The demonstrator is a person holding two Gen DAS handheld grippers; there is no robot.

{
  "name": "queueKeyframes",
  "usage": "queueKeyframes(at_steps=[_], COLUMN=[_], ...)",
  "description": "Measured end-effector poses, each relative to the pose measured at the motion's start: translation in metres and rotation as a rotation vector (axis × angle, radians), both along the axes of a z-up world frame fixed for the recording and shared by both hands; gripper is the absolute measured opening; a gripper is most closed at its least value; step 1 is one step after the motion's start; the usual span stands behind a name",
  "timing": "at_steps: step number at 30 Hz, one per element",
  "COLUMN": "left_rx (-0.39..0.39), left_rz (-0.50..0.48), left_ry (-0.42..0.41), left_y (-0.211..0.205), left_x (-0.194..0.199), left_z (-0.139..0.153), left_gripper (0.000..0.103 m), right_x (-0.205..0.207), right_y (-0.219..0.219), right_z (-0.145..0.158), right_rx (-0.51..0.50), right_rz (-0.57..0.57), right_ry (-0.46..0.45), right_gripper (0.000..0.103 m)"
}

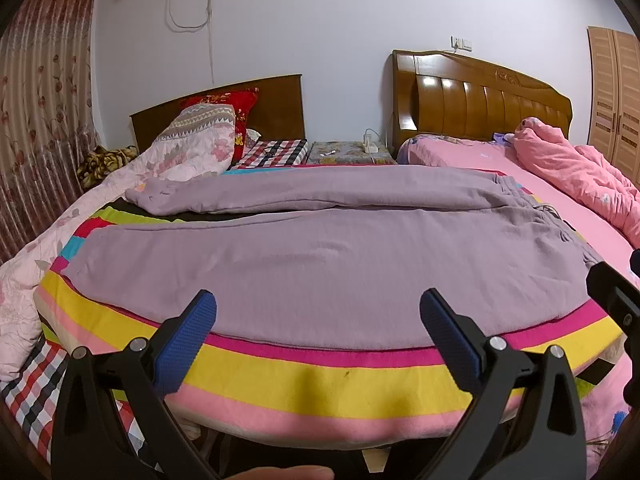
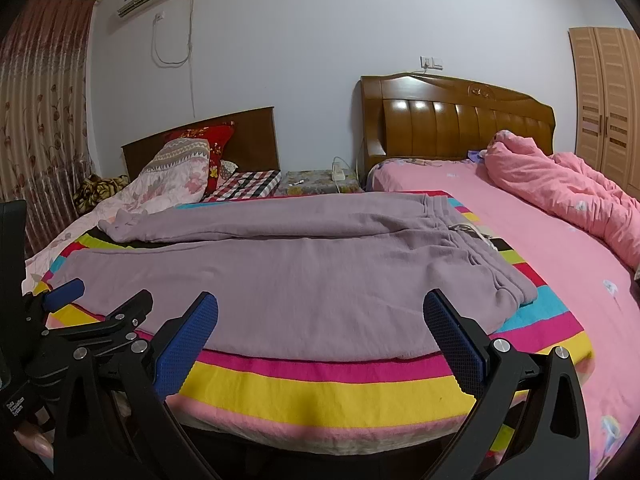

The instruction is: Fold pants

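Both sets of blue-padded fingers are spread wide with nothing between them. The left gripper [image 1: 318,312] and right gripper [image 2: 320,314] both hover at the near edge of the bed, just short of the fabric, not touching it as far as I can tell. The purple sweatpants [image 1: 320,256] lie flat on the striped blanket [image 1: 320,384], legs side by side running left, waistband [image 2: 436,204] at the right. No fold made yet, so basically the whole job is left: I'd guess leg over leg first, then halving lengthwise. Far leg's cuff looks a bit rumpled.
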State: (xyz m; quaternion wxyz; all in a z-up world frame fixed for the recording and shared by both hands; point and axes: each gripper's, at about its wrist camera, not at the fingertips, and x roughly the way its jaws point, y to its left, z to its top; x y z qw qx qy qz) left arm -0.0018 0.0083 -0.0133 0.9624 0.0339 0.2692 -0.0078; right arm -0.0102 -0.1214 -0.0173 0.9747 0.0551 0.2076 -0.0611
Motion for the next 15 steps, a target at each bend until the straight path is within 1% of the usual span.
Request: queueKeyframes(at_steps=[6,9,12,15], left_rx=[0.0,0.0,-0.003,0.018], left_rz=[-0.003,-0.019,-0.043,-0.033], left_ry=[0.013,0.026,0.04,0.045], left_y=[0.0,-0.001,-0.002,-0.006], left_x=[0.003,0.011,0.03,0.054], left_z=[-0.002,-0.002,0.001,0.003], left_gripper=[0.102,0.102,0.102,0.102], right_x=[-0.001,0.006,0.025,0.052], right_y=[0.0,-0.002,-0.017,-0.044], right_z=[-0.005,-0.005,-0.002,0.003], right_rx=[0.004,-0.014,-0.03,-0.023], right_rz=[0.003,0.022,0.064,0.097], right_ry=[0.012,0.01,0.016,0.044], right_gripper=[0.099,0.099,0.099,0.099])
